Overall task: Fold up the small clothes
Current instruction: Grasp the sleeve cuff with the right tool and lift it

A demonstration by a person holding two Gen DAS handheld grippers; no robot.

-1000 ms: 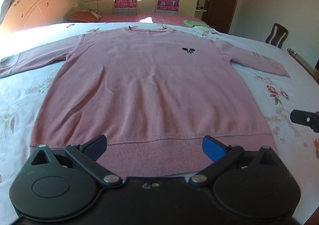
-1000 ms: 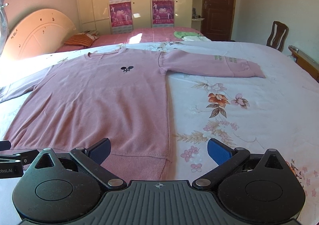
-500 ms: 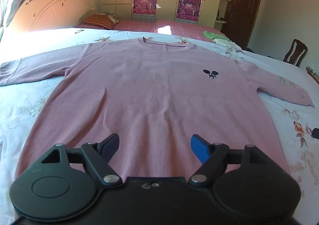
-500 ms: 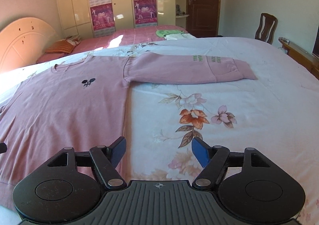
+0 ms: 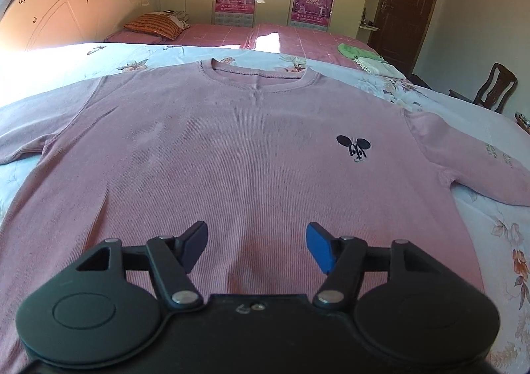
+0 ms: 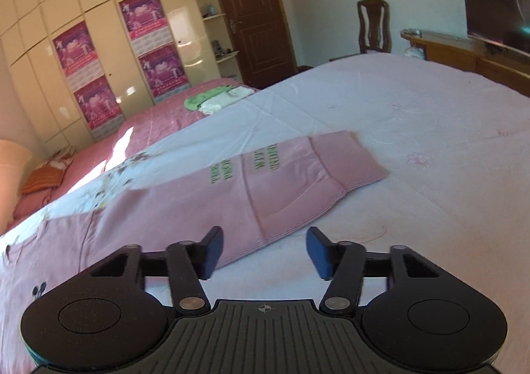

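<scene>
Left wrist view shows the left gripper [image 5: 256, 246] now over the middle of the pink sweater [image 5: 238, 155], where one second ago it was at the bottom hem; its jaws are spread apart and hold nothing. The sweater lies flat and face up on the flowered bed sheet [image 5: 503, 241], with no fold made yet. In the right wrist view the right gripper [image 6: 263, 253] has swung from the hem corner toward the right sleeve [image 6: 265, 185], which lies stretched out on the sheet, its cuff [image 6: 351, 165] ahead of the released, empty jaws. I judge the sleeve will be folded inward first.
</scene>
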